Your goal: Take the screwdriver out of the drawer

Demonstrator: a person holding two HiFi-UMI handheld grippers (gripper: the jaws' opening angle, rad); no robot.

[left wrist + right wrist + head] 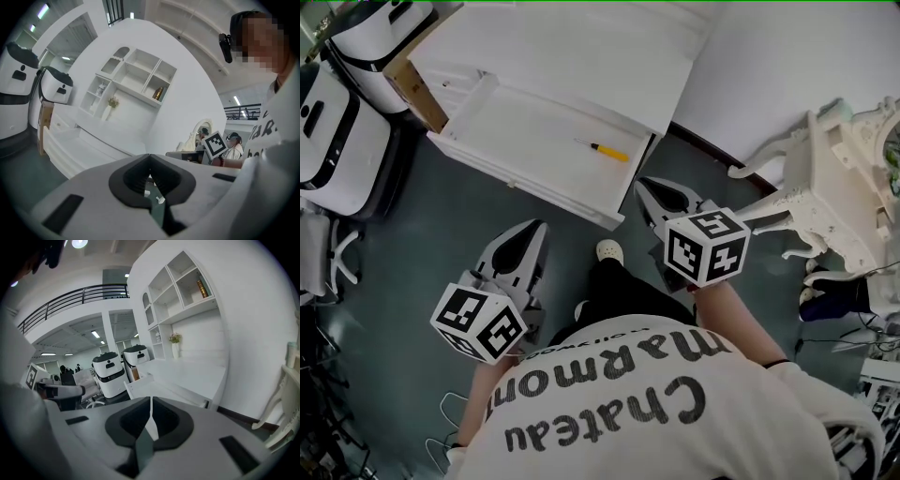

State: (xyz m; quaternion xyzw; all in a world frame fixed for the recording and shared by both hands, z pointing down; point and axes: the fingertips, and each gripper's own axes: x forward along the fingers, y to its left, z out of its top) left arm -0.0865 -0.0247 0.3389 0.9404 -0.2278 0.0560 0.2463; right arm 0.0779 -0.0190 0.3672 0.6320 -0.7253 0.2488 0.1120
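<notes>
Yellow-handled screwdriver [605, 150] lies flat in open white drawer [516, 117], nr its right edge, shaft twd drawer's middle. L gripper [537, 228] before drawer's front edge, R gripper [647, 185] beside its right front corner. Both jaws pressed together, empty, apart from screwdriver.

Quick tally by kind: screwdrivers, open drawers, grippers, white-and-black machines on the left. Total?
Screwdriver: 1
Open drawer: 1
Grippers: 2, left gripper and right gripper
White-and-black machines: 2, near machine and far machine
Total: 6
</notes>
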